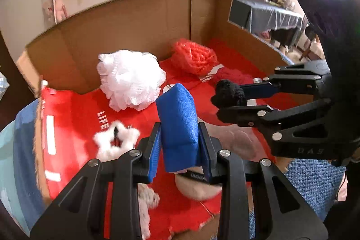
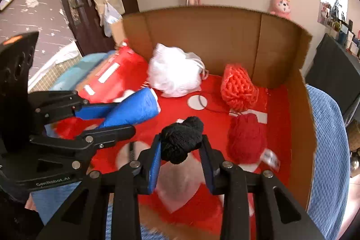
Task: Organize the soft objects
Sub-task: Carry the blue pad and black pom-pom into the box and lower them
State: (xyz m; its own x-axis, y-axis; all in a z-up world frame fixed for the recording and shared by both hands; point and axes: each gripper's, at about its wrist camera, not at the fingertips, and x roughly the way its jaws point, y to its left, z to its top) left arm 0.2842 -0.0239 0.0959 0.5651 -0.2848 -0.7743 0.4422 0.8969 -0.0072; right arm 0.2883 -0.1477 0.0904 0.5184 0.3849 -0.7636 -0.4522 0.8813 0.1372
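My left gripper [image 1: 180,145] is shut on a blue sponge block [image 1: 177,125], held above the red floor of a cardboard box [image 1: 135,21]. It also shows at the left of the right wrist view [image 2: 126,111]. My right gripper [image 2: 181,150] is shut on a black yarn ball [image 2: 181,141], also over the box; it shows in the left wrist view [image 1: 229,92]. In the box lie a white mesh pouf [image 1: 130,80], an orange knit bundle [image 1: 195,57], a dark red yarn ball [image 2: 246,138] and a white fluffy star [image 1: 115,142].
The box walls [image 2: 225,37] stand at the back and right. A blue knit cover [image 2: 328,150] lies under the box. A pale plush item [image 1: 198,188] lies below my left gripper. A dark table [image 1: 265,12] with small items stands at far right.
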